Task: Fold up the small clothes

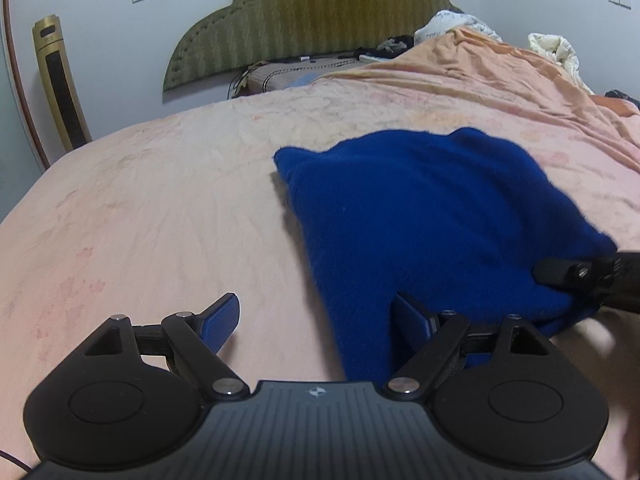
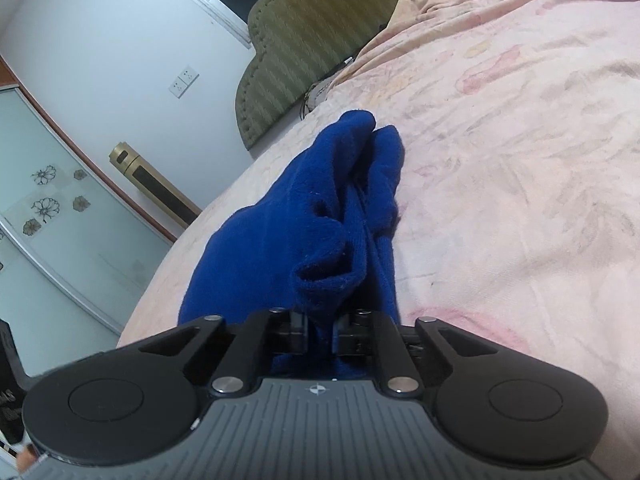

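Across the pink bed (image 1: 160, 208), the right gripper (image 2: 320, 336) pinches the blue garment (image 1: 420, 216), apparently anchoring one edge, while the left gripper (image 1: 316, 320) gapes empty beside another edge.

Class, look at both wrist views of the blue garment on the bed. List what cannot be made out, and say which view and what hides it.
- What kind of garment the blue garment is: bunched in both views.
- Right gripper pads: right wrist view, buried in the cloth.
- Left gripper, its right finger: left wrist view, partly behind the cloth.
- Items by the headboard: left wrist view, too small.
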